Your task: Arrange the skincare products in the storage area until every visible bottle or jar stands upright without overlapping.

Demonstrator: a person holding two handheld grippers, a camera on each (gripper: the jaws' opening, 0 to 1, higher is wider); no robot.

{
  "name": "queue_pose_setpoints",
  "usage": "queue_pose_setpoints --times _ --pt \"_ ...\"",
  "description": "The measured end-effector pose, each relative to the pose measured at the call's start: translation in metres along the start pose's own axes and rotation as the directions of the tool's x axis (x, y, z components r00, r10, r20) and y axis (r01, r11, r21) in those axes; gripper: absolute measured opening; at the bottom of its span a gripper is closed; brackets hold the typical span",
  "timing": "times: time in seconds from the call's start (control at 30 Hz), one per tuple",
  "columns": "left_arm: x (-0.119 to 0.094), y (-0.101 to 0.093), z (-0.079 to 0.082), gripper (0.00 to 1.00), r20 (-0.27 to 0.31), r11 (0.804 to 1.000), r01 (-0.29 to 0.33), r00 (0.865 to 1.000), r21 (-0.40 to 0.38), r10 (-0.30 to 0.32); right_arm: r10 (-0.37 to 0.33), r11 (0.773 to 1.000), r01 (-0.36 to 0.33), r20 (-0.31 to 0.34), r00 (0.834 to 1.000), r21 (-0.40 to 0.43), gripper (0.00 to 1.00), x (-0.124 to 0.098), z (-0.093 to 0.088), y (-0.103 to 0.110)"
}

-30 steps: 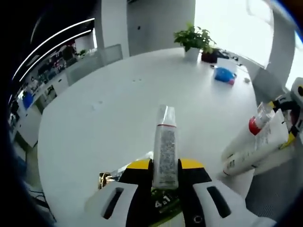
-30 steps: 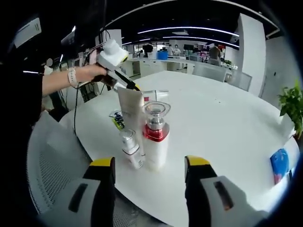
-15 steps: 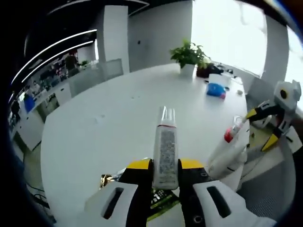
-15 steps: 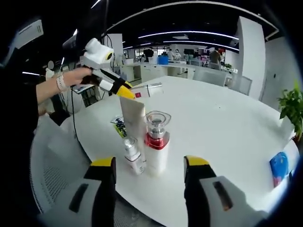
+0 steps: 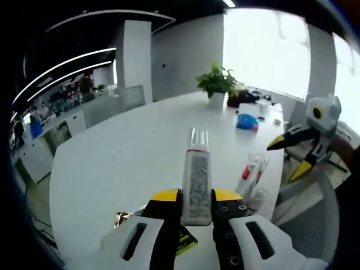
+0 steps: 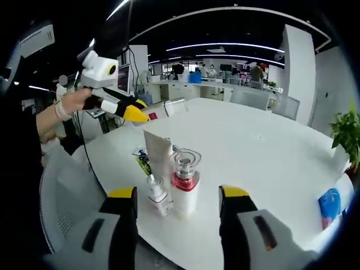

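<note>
My left gripper (image 5: pixel 196 198) is shut on a slim silver-white tube (image 5: pixel 196 174) with a red band and clear cap, held in the air over the white table (image 5: pixel 129 152). In the right gripper view the left gripper (image 6: pixel 130 111) hovers up and left of the group, the slim tube (image 6: pixel 173 107) sticking out of it. Upright near the table edge stand a flat white tube (image 6: pixel 159 159), a white bottle with red collar and clear cap (image 6: pixel 185 181) and a small bottle (image 6: pixel 156 194). My right gripper (image 6: pixel 177 216) is open in front of them, apart from them.
A green sachet (image 6: pixel 143 160) lies flat behind the group. Near the far edge are a blue packet (image 6: pixel 329 201) and a potted plant (image 5: pixel 216 81). A mesh chair (image 6: pixel 64 197) stands by the table's near edge. The right gripper (image 5: pixel 298 152) hangs off the table's side.
The left gripper has carried the slim tube higher and farther from the standing products. The right gripper has stayed open, backed off a little from the group.
</note>
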State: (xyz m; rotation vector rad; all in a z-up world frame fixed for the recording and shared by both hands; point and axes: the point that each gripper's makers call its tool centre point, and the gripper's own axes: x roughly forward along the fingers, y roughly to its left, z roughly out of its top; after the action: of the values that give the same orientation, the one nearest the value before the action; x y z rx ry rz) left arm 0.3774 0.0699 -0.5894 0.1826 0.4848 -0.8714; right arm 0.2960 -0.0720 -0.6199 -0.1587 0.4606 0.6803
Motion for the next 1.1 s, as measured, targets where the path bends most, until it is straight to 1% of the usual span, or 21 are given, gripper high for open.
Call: queue_pose_setpoints --times 0.13,0.27,0.4,0.43,0.5,0.6,0.77,0.9,0.97,1.0,1.07,1.1 --pt "-0.005 -0.011 0.003 0.17 0.021 1.0 0.008 1.0 0.008 -0.008 0.004 1.0 -0.005 0.009 1.0 0.006 0.58 -0.002 0.004 0.0" --pt "-0.009 -0.022 0.006 0.17 0.042 1.0 0.019 0.999 0.013 -0.02 0.018 0.998 -0.021 0.063 0.998 0.051 0.55 -0.005 0.015 0.0" --pt "-0.011 -0.032 0.005 0.17 0.053 0.999 0.031 0.998 0.008 -0.031 0.028 0.995 -0.037 0.099 0.995 0.09 0.54 -0.005 0.021 0.001" --pt "-0.012 -0.038 0.004 0.17 0.058 0.999 0.038 0.998 0.005 -0.038 0.03 0.995 -0.04 0.104 0.994 0.095 0.53 -0.006 0.022 0.001" --pt "-0.014 -0.044 0.004 0.17 0.065 0.999 0.047 0.997 -0.002 -0.047 0.038 0.991 -0.054 0.133 0.99 0.123 0.51 -0.006 0.026 0.003" --pt "-0.015 -0.052 0.003 0.17 0.065 0.998 0.058 0.996 0.0 -0.058 0.037 0.992 -0.054 0.146 0.989 0.115 0.48 -0.006 0.029 0.003" --pt "-0.016 -0.068 0.001 0.17 0.061 0.996 0.09 0.994 0.011 -0.09 0.06 0.982 -0.093 0.192 0.979 0.164 0.46 -0.005 0.034 0.008" --pt "-0.016 -0.079 0.001 0.17 0.063 0.993 0.113 0.992 0.017 -0.113 0.065 0.981 -0.098 0.19 0.98 0.169 0.46 -0.003 0.03 0.01" --pt "-0.015 -0.084 0.0 0.17 0.062 0.992 0.122 0.99 0.017 -0.123 0.076 0.974 -0.117 0.208 0.975 0.194 0.46 -0.003 0.03 0.013" --pt "-0.015 -0.087 -0.001 0.17 0.06 0.992 0.129 0.99 0.016 -0.13 0.08 0.967 -0.131 0.229 0.97 0.22 0.45 -0.003 0.033 0.014" --pt "-0.015 -0.092 -0.002 0.17 0.063 0.991 0.133 0.989 0.012 -0.134 0.085 0.961 -0.146 0.251 0.964 0.235 0.44 -0.004 0.035 0.014" --pt "-0.015 -0.093 -0.003 0.17 0.061 0.99 0.138 0.989 0.009 -0.138 0.083 0.952 -0.155 0.266 0.96 0.263 0.44 -0.006 0.036 0.013"
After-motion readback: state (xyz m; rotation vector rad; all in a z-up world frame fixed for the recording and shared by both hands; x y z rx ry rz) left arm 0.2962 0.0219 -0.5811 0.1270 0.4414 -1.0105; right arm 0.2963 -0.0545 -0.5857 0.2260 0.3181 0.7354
